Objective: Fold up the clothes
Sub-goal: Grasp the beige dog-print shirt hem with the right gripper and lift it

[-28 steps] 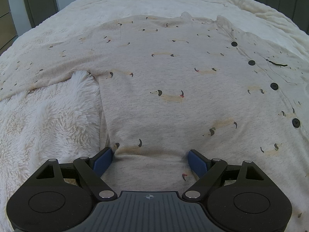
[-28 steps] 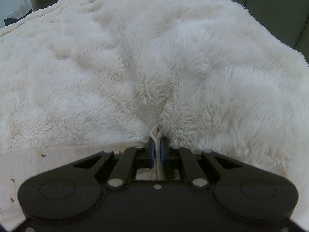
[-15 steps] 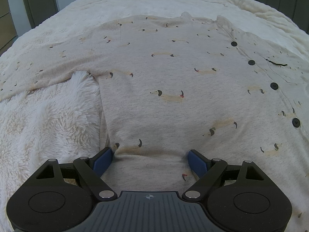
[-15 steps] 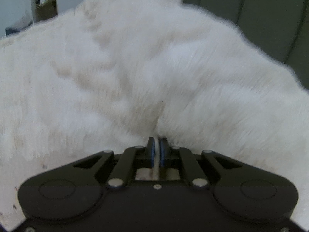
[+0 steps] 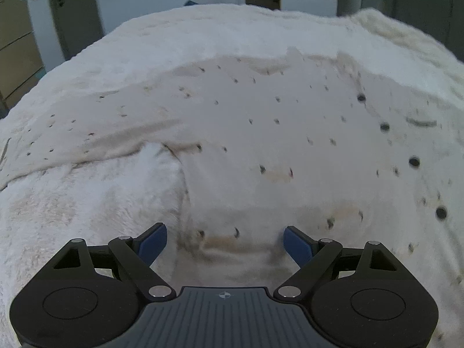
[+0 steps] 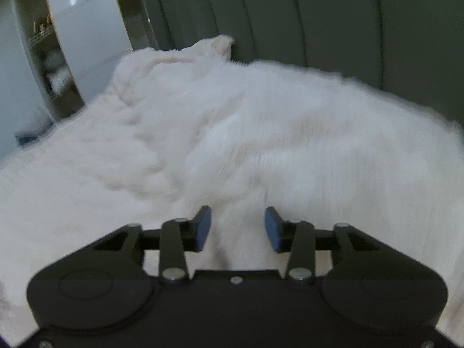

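The left gripper (image 5: 224,239) has its jaws spread wide and clamping nothing, the blue pads (image 5: 153,240) set either side of the near hem of the shirt (image 5: 261,145); that shirt, pale with small dog prints and a row of dark buttons (image 5: 384,127), lies spread flat on the fluffy white blanket (image 5: 72,203) of the bed, one sleeve (image 5: 87,133) stretched out to the left; the right gripper (image 6: 236,227) has just been opening its jaws, and between them shows only white pile, no cloth pinched. The step in hand looks like taking a fresh hold for the first fold; to do it well, press the left jaws down so they catch the hem alone and not the blanket, grip near a corner, and lift evenly so the shirt stays smooth.
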Tool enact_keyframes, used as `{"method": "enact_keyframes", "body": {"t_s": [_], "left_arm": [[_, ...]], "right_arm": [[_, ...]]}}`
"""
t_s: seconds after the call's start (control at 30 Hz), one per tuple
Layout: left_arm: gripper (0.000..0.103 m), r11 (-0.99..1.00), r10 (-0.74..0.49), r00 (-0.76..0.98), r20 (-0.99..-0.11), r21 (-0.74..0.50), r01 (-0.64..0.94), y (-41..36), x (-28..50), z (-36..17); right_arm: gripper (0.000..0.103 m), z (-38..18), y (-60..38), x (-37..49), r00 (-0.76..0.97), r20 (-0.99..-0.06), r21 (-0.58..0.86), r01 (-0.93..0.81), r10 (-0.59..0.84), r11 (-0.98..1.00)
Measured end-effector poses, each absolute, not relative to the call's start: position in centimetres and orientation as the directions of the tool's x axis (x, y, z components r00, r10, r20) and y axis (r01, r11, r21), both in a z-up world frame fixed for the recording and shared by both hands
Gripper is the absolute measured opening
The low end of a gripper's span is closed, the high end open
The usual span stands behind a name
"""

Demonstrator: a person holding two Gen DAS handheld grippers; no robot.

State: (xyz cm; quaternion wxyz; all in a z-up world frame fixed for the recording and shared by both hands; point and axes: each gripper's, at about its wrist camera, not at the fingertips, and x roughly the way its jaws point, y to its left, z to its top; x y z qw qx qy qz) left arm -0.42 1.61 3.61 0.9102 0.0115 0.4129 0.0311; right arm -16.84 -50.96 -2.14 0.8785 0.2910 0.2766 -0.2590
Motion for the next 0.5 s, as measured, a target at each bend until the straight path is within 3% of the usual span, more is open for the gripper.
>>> {"method": "enact_keyframes", "body": {"t_s": [0.13,0.5], "left_arm": [[0.090,0.998,0.053,0.682,-0.730,0.022,-0.054,2.1,-1.2,4.7],[0.091,0.989,0.049,0.703,-0.710,-0.063,-0.133,3.3,-2.6,5.2]], "right_arm": [[0.051,-3.1,-48.9,-20.2,0.736,-0.639,0.487,0.612,-0.224,0.623],[0.051,-9.0,-45.3,-24.4,0.759,-0.642,0.683,0.630,-0.108,0.369]]}}
